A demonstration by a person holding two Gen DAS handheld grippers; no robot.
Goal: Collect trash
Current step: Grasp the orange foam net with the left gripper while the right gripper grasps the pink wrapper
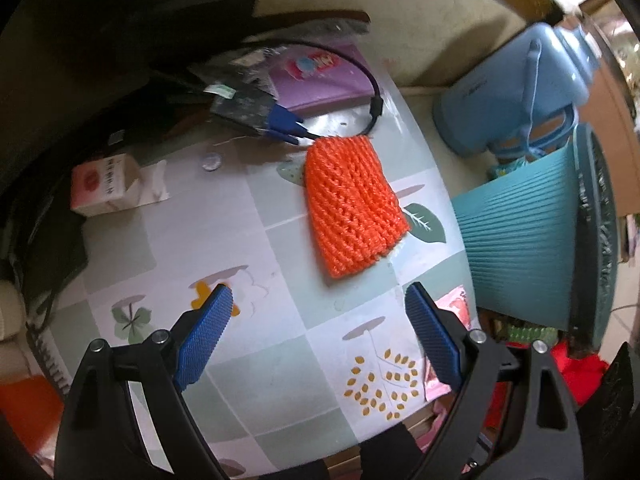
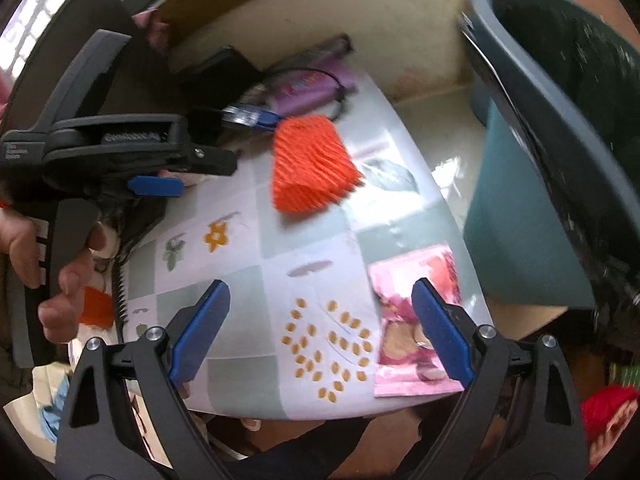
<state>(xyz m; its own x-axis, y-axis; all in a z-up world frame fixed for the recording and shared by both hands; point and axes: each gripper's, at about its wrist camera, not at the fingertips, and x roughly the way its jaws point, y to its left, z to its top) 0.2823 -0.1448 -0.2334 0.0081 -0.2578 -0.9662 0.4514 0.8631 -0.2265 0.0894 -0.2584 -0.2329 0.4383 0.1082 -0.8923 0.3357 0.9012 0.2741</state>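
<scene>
- The left gripper point(image 1: 320, 312) points steeply down over a table; its two blue ribbed pads stand wide apart with nothing between them.
- The right gripper point(image 2: 320, 316) is also spread wide and empty. Its right-hand pad overlaps a pink wrapper point(image 2: 412, 320) in that view, but whether it touches it cannot be told.
- The right wrist view also shows the left gripper from the side, held in a person's hand point(image 2: 52, 264) at the table's left edge.
- An orange foam net sleeve point(image 1: 352, 208), likely trash, lies flat on the patterned tablecloth point(image 1: 256, 368), just ahead of the left gripper's open pads.
- The pink wrapper lies at the near right corner of the table, partly hanging over the edge.
- A teal ribbed bin point(image 1: 524, 240) with a dark liner stands just beside the table's right edge.
- Behind the sleeve lies a black cable with a blue plug point(image 1: 284, 120), which looks to touch the sleeve's far end; a purple packet point(image 1: 320, 80) and a small red-and-white box point(image 1: 106, 184) sit further back.
- Risk: the sleeve is soft and flat, so the pads could slide over it or pinch the tablecloth instead.
- Risk: a grab too far back could catch the cable.
- Risk: the overhanging wrapper could be nudged off the table.
</scene>
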